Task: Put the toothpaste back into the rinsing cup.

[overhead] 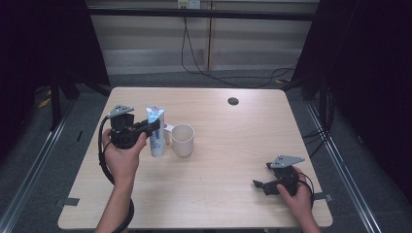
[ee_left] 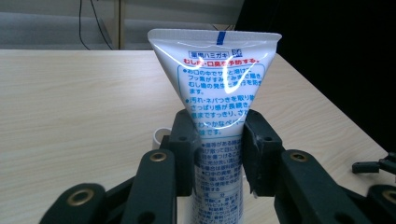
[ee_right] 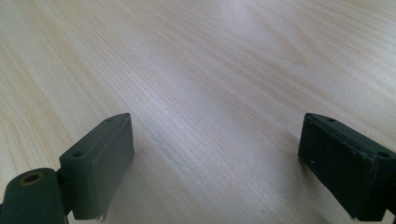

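Pale wood-grain surface point(overhead: 228, 145), rounded corners, one dark round hole near its far edge.

High view: white plastic toothpaste tube point(overhead: 156, 132) with blue print, standing upright on the left half of the surface, long axis vertical, flat crimped end up, cap end down. Black left gripper point(overhead: 150, 127) held level, closed around the tube's middle. Cream round mug point(overhead: 183, 140) just right of the tube, opening up. Black right gripper point(overhead: 258, 184) near the front right corner, low over the surface, pointing left, well apart from tube and mug.

Left gripper view: tube point(ee_left: 217, 107) upright between both jaws, pads pressing its lower body; wide crimped end topmost, red and blue print facing the camera. Mug rim point(ee_left: 161, 136) partly visible behind the left jaw.

Right gripper view: right gripper point(ee_right: 215, 163) spread wide, nothing between its jaws, bare surface point(ee_right: 210, 70) beneath.
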`<state>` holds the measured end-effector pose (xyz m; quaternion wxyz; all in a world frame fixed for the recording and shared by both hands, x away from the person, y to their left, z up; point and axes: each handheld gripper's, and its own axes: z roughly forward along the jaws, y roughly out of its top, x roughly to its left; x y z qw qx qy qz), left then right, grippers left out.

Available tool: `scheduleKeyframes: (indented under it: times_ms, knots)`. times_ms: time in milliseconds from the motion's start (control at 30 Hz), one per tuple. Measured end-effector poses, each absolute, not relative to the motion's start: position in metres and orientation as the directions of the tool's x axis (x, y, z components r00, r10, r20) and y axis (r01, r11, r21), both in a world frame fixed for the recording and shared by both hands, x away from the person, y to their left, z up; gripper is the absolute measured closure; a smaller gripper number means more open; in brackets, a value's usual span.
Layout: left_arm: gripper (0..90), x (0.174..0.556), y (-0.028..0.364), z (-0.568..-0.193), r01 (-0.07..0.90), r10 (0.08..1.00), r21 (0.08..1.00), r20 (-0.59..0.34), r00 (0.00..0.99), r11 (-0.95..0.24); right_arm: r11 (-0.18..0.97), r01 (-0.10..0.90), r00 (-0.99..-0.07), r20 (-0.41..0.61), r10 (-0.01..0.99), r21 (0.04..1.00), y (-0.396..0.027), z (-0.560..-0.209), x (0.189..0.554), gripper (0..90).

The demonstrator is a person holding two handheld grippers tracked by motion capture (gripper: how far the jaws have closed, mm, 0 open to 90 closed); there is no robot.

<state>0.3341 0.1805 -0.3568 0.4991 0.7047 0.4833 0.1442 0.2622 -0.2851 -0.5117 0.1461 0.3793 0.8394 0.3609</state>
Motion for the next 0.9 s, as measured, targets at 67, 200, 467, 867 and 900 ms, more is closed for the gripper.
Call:
scheduleKeyframes:
  times_ms: [67, 200, 467, 867, 900]
  knots:
    - [68.4, 0.335, 0.178, -0.354, 0.532, 0.822, 0.846, -0.277, 0.498, -0.037, 0.452, 0.531, -0.67, 0.028, 0.742, 0.717, -0.285, -0.512, 0.262, 10.2]
    - [68.4, 0.336, 0.176, -0.352, 0.528, 0.822, 0.848, -0.276, 0.498, -0.035, 0.452, 0.531, -0.67, 0.029, 0.742, 0.717, -0.285, -0.512, 0.262, 10.1]
    - [68.4, 0.338, 0.172, -0.348, 0.512, 0.821, 0.858, -0.267, 0.505, -0.036, 0.452, 0.531, -0.67, 0.028, 0.742, 0.717, -0.285, -0.512, 0.262, 10.2]
    - [68.4, 0.343, 0.161, -0.345, 0.499, 0.822, 0.865, -0.25, 0.512, -0.047, 0.452, 0.531, -0.67, 0.028, 0.742, 0.717, -0.285, -0.512, 0.262, 10.1]
    - [68.4, 0.343, 0.16, -0.345, 0.498, 0.821, 0.866, -0.251, 0.513, -0.046, 0.452, 0.531, -0.67, 0.028, 0.742, 0.717, -0.285, -0.512, 0.262, 10.1]
